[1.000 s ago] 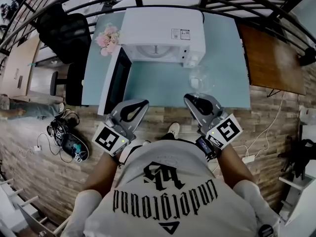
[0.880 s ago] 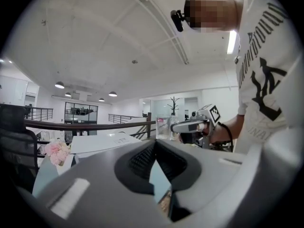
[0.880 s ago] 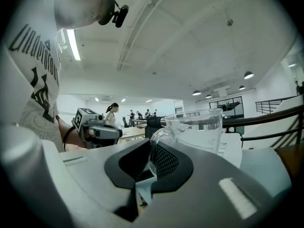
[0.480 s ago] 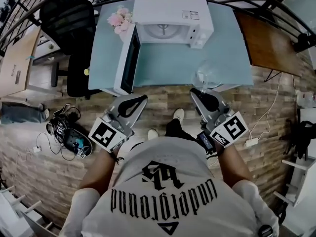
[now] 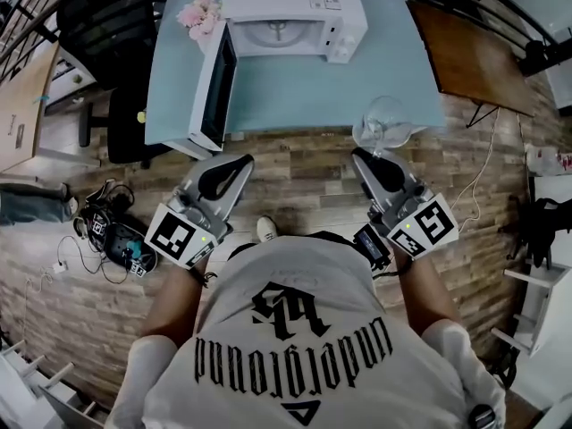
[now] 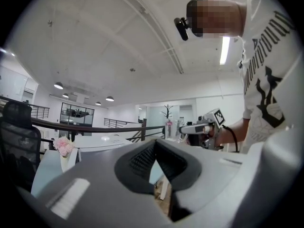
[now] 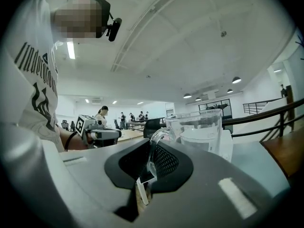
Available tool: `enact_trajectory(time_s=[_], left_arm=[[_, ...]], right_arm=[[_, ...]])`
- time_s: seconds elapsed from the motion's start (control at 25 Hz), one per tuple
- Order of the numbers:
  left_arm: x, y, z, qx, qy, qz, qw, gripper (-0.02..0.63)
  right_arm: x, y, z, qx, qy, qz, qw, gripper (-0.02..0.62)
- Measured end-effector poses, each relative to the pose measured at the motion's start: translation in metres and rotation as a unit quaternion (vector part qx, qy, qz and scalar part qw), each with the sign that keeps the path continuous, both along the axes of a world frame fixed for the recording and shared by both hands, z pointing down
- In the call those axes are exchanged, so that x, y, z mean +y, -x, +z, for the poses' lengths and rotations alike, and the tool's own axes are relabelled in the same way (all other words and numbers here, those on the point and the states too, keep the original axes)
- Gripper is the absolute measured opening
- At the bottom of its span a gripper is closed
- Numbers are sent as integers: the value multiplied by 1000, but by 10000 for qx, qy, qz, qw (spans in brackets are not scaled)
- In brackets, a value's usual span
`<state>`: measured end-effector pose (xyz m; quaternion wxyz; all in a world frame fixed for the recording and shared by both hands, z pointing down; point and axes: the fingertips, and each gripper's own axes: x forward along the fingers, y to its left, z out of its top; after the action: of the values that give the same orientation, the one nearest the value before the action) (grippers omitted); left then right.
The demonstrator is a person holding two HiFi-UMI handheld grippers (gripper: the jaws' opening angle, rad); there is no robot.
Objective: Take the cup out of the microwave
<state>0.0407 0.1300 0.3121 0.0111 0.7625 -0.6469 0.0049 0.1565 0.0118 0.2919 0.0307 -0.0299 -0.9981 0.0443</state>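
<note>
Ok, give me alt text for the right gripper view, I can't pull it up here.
The right gripper has its jaws shut on the handle of a clear glass cup, which stands upright just beyond them. To the left, the left gripper is held level beside the person's printed white shirt, with a white ceiling above.

Microwave: white box-shaped microwave oven point(image 5: 290, 12) at 12 o'clock, at the far side of the pale blue tabletop point(image 5: 357, 79); its dark-windowed door point(image 5: 213, 88) hangs open toward 11 o'clock.
Cup: clear glass cup point(image 5: 384, 123) at 1 o'clock, over the table's near edge, gripped at the tip of my right gripper point(image 5: 362, 156).
Left gripper: my left gripper point(image 5: 241, 162) at 11 o'clock, tips together, above the wood-plank floor point(image 5: 304, 164).
Flowers: pink flower bunch point(image 5: 198, 12) touching the microwave's left corner.
</note>
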Motion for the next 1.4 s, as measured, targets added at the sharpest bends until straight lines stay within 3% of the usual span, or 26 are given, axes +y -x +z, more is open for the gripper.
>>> enact_trajectory(time_s=[0.4, 1.0, 1.4], left_arm=[[-44, -84, 4, 51, 74, -304, 9995, 51], [-79, -218, 10, -243, 224, -545, 9980, 49], [-66, -250, 8, -183, 222, -734, 9969, 49]], right_arm=[[-30, -78, 6, 55, -143, -472, 9988, 11], [-63, -197, 32, 12, 38, -898, 9960, 10], [-44, -229, 39, -6, 165, -1038, 9945, 9]])
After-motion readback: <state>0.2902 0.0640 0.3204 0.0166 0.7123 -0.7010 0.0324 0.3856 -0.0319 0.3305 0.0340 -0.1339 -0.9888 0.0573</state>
